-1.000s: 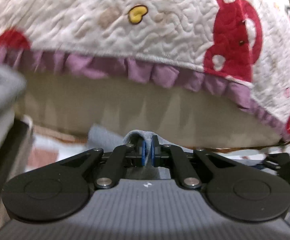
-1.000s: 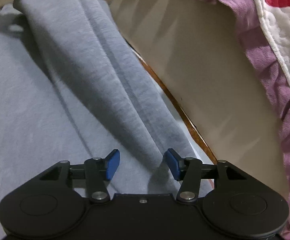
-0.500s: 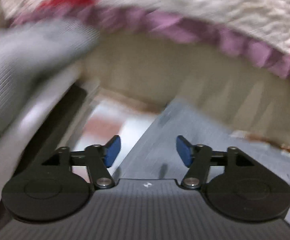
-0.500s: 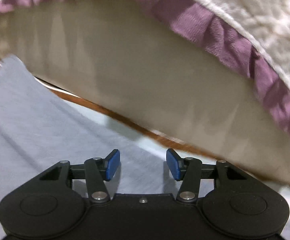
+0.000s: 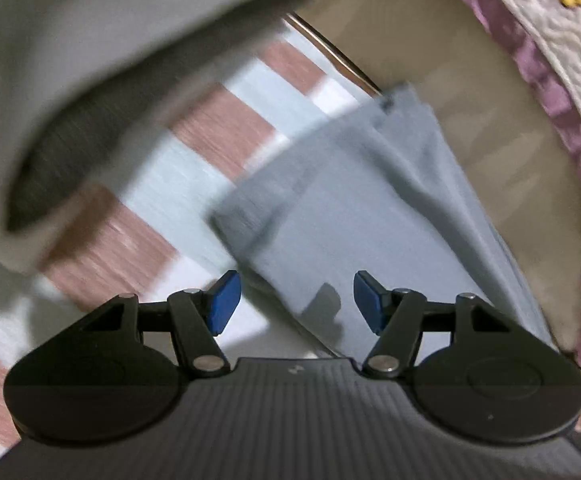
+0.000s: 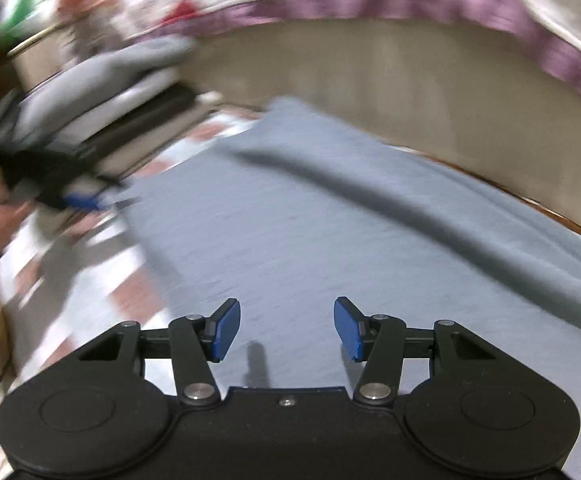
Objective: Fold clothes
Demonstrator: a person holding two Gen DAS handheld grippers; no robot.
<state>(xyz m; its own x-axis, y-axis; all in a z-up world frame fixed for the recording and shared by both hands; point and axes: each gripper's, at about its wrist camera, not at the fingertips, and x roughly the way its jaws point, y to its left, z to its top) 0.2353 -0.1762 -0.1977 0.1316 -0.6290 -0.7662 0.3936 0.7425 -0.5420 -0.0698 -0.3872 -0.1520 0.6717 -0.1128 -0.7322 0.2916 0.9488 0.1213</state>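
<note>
In the left wrist view, we see the left gripper [image 5: 296,302] with its jaws apart and nothing between the pads, having just opened; it hangs above the corner of the grey-blue garment [image 5: 354,208], which lies on a checked sheet [image 5: 194,148] beside the frilled quilt [image 5: 550,32]. In the right wrist view, we see the right gripper [image 6: 286,330] likewise about half open and empty over the flat garment [image 6: 330,240], while the left gripper [image 6: 70,196] appears blurred at the garment's far left edge.
</note>
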